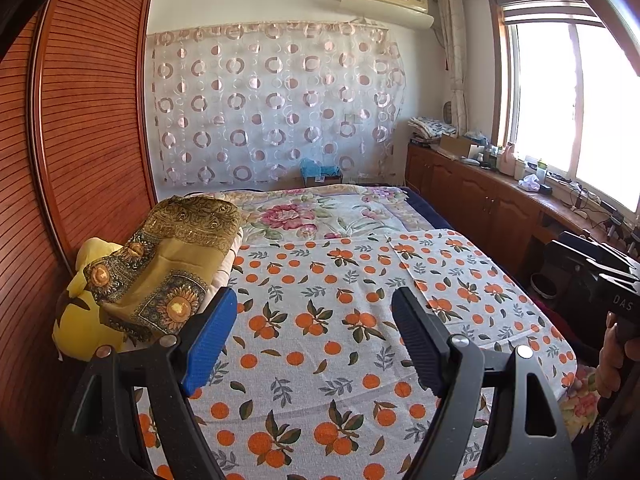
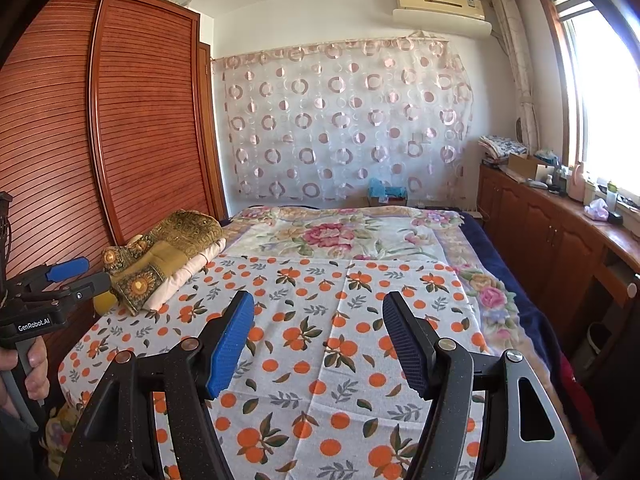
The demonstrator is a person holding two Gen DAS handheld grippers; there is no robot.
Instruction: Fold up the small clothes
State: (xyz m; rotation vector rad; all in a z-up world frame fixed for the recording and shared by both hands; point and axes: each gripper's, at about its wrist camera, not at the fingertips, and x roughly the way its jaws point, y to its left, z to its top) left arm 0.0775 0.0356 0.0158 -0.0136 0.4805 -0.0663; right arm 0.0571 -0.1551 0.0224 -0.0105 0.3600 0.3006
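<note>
Left wrist view: we find the left gripper point(image 1: 314, 336) held above the bed, its jaws spread wide and holding nothing. Beneath it, filling the centre and lower frame, lies the orange-print cloth point(image 1: 320, 320), spread flat; a straight edge at centre right suggests a second layer or overlapping piece, though we cannot tell which. At left of the frame a gold patterned cloth point(image 1: 176, 256) is draped over a stack beside a yellow cushion point(image 1: 80, 320), against the wardrobe point(image 1: 80, 120). At the right edge the other tool shows only as a black body in a hand point(image 1: 616, 356).

Right wrist view: the right gripper point(image 2: 318, 340) likewise hovers with jaws wide apart and empty, aimed at the middle of the orange-print cloth point(image 2: 340, 320), which shows faint crease lines. The gold patterned cloth point(image 2: 168, 248) sits at centre left. The left gripper point(image 2: 80, 272) appears at the left edge, its fingers parted.

We judge both tools to be held level and clear of the cloth to keep it in view. A flat cloth fits either spreading prior to folding or a released piece; we cannot settle which.
</note>
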